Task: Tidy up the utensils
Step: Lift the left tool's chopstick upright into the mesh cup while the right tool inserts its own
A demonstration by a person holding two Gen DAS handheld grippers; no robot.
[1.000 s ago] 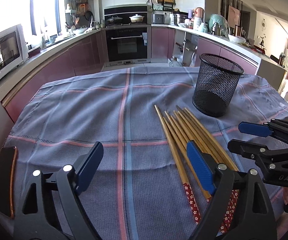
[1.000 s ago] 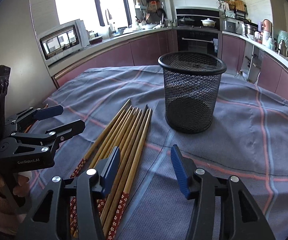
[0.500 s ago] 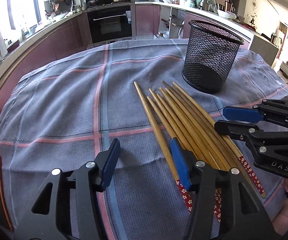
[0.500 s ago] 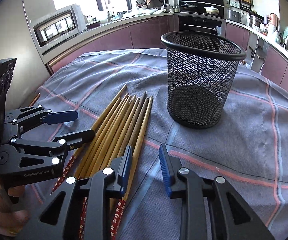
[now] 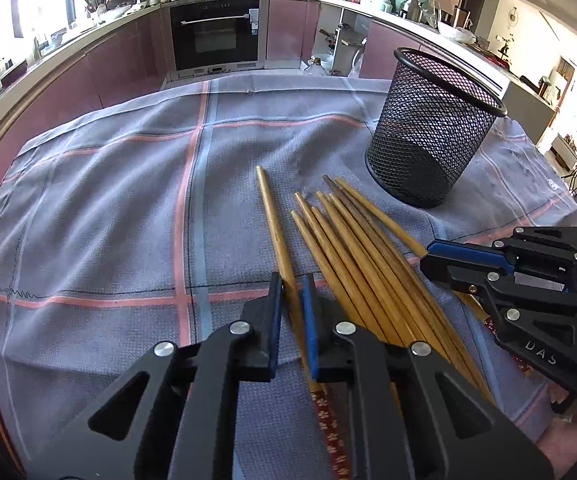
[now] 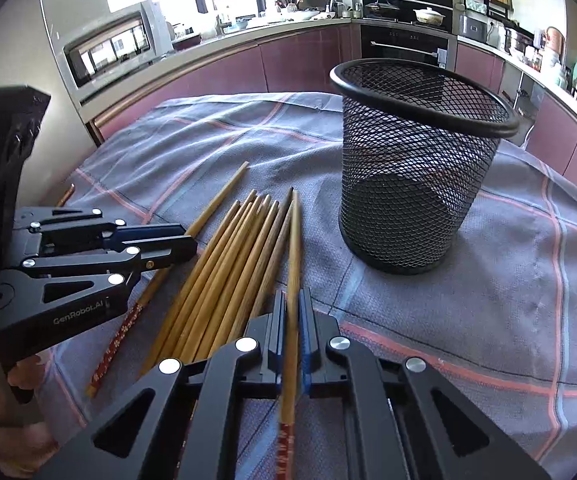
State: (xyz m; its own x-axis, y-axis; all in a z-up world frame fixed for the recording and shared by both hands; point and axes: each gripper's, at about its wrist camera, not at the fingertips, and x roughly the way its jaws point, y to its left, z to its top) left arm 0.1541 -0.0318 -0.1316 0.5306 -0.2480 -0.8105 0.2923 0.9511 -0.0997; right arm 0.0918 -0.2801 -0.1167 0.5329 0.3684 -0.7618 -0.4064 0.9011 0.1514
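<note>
Both closed down within the last second: wide apart a second ago, halfway in half a second ago, now each pinched on its own stick. Left hand-held gripper [image 5: 290, 304] clamped on the outermost chopstick [image 5: 276, 232], the one on the side of the bundle farthest from the mesh basket [image 5: 432, 132], gripped along the plain wood ahead of the red patterned handle. Right hand-held gripper [image 6: 291, 320] clamped on the chopstick nearest the basket [image 6: 294, 248], tip pointing toward the basket's base and stopping short of it. Remaining chopsticks [image 5: 368, 264] lying side by side on the grey checked cloth over the table [image 5: 88, 200], fanned out between the two gripped ones, tips aimed toward the basket and just short of its foot. Basket upright, seemingly empty through the mesh, so nothing yet sorted. Means, by judgement, the reach is over and the pick-up begun: two sticks secured at once, still flat on the cloth, ready for lifting, tipping upright and dropping into the basket. Some risk of neighbouring sticks rolling or dragging along on the lift.
</note>
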